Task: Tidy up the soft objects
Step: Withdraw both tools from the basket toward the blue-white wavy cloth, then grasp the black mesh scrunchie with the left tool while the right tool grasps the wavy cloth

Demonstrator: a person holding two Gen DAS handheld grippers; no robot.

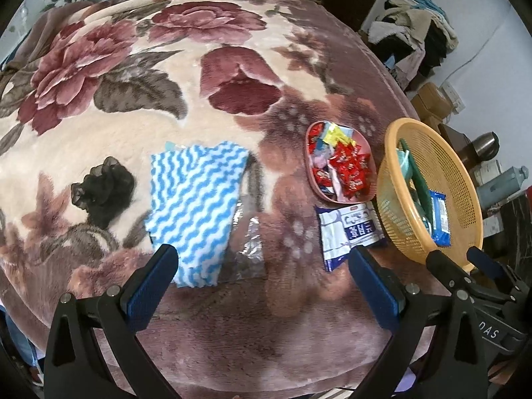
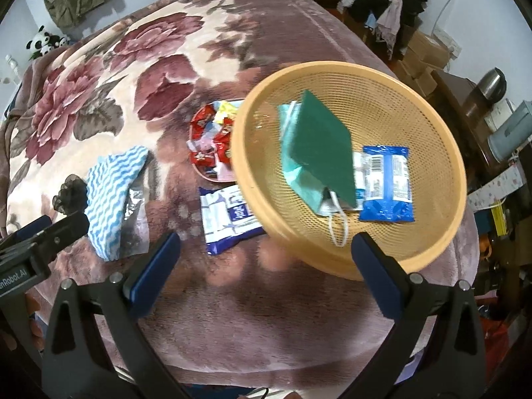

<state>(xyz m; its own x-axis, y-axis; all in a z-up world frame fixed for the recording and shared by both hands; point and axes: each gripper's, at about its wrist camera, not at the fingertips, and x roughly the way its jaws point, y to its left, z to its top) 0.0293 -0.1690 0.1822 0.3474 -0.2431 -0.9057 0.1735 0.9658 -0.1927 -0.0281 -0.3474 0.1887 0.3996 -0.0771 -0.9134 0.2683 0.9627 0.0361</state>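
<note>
My left gripper (image 1: 262, 262) is open and empty above the bed's near edge. Just beyond its left finger lies a blue-and-white wavy cloth (image 1: 196, 206) on top of a silver foil bag (image 1: 249, 252). A black scrunchie (image 1: 103, 189) lies left of the cloth. My right gripper (image 2: 266, 249) is open, at the near rim of a tilted orange mesh basket (image 2: 432, 109). The basket holds a blurred green sponge (image 2: 322, 153), a teal face mask (image 2: 299, 183) and a blue wipes pack (image 2: 385, 183). A white-and-blue wipes pack (image 2: 226, 219) lies on the blanket beside the basket.
A pink tray (image 1: 316, 183) of wrapped candies sits behind the wipes pack. A floral blanket (image 1: 166, 66) covers the whole bed. Right of the bed are cardboard boxes (image 2: 422, 60), a steel flask (image 2: 495, 83) and a heap of clothes (image 1: 415, 30). A panda toy (image 2: 43, 45) sits far left.
</note>
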